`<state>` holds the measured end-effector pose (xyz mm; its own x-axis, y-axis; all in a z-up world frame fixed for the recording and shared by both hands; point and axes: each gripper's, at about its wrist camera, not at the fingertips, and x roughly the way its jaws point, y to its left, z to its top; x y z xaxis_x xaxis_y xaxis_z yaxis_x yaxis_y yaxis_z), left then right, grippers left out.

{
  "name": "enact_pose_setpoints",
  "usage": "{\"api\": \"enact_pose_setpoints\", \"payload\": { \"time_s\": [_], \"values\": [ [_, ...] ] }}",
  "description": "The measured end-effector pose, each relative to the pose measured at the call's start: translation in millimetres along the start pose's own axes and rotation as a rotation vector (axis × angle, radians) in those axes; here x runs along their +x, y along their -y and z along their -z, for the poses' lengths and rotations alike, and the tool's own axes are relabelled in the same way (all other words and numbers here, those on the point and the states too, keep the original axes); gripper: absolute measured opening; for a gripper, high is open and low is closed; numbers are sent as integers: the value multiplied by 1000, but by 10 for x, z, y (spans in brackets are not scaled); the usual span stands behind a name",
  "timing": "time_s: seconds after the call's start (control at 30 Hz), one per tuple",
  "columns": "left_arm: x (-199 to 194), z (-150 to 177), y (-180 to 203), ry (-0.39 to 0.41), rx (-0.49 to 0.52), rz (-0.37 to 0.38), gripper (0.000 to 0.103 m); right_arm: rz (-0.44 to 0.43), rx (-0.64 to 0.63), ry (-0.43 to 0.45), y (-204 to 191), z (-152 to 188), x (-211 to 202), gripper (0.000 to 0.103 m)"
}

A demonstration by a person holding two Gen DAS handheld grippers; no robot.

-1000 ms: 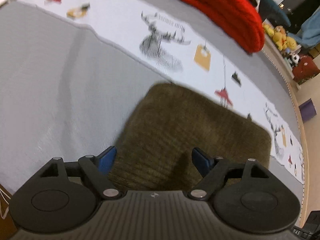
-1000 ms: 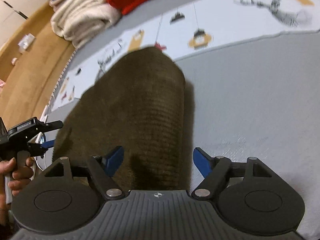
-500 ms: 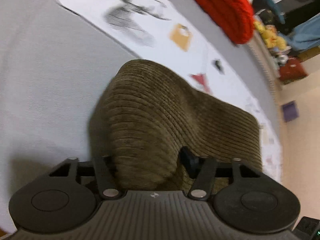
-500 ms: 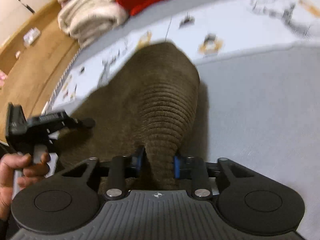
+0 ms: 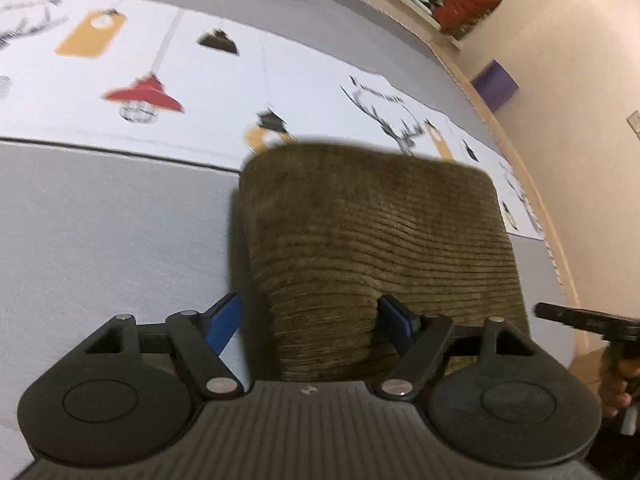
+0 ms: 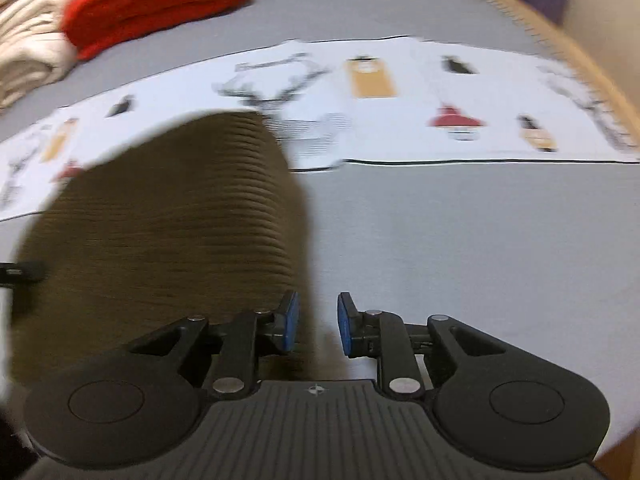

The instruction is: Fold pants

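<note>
Grey bed surface [image 5: 100,248] carries folded olive-brown corduroy pants [image 5: 380,240], lying flat, partly over the printed white runner [image 5: 224,92]. Left gripper [image 5: 316,320] opening, cloth between its pads, unpinched. Right gripper [image 6: 314,326] narrow, empty, beside the pants' edge. Advice: release cleanly, lift straight off, square corners.
</note>
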<state>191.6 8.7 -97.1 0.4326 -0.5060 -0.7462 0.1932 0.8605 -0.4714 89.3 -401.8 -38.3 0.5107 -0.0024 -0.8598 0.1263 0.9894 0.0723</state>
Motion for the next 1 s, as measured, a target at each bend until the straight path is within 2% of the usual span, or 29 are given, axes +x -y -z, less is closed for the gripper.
{"api": "enact_pose_setpoints", "payload": {
  "time_s": [0.03,0.1,0.17,0.2,0.23,0.27,0.3,0.33,0.37,0.4,0.47,0.5,0.57,0.67,0.77,0.83,0.87,0.93,1.0],
  "values": [
    [-91,-15,-31,39,-2,-9,74,-26,28,22,1,6,-36,24],
    [-273,-41,-55,130,27,-28,65,-157,33,132,-57,14,-221,24],
    [-402,-55,-3,206,79,-18,47,-262,-91,205,-235,69,-374,24],
    [-431,-64,40,226,105,13,43,-293,-148,200,-330,91,-373,24],
    [-435,-65,100,231,132,53,35,-319,-200,148,-403,137,-308,24],
    [-432,-28,176,215,178,91,26,-337,-248,43,-476,204,-167,22],
    [-372,9,247,170,233,92,23,-320,-301,-74,-537,287,6,21],
    [-243,70,301,84,289,54,21,-268,-380,-147,-600,397,149,21],
    [-50,171,320,-23,344,-31,21,-238,-444,-160,-660,440,194,20],
    [65,220,285,-78,353,-87,21,-235,-463,-156,-700,413,175,20],
    [130,197,171,-121,296,-162,21,-282,-406,-126,-680,250,100,20],
    [108,163,102,-115,254,-162,21,-295,-373,-85,-663,166,51,21],
    [2,103,50,-51,202,-140,21,-291,-322,29,-661,-8,-31,24],
    [-180,77,148,80,239,-144,21,-236,-202,171,-638,-283,-20,25],
    [-260,87,384,170,302,-95,21,-180,-162,227,-683,-460,136,25],
    [-218,158,545,173,366,-79,23,-147,-166,224,-746,-544,339,25],
    [-149,179,591,149,396,-90,23,-121,-178,200,-764,-561,483,27],
    [97,215,614,52,433,-165,24,-34,-203,137,-738,-621,847,29],
    [174,209,593,45,423,-178,24,-28,-172,118,-752,-664,1032,30]
  ]
}}
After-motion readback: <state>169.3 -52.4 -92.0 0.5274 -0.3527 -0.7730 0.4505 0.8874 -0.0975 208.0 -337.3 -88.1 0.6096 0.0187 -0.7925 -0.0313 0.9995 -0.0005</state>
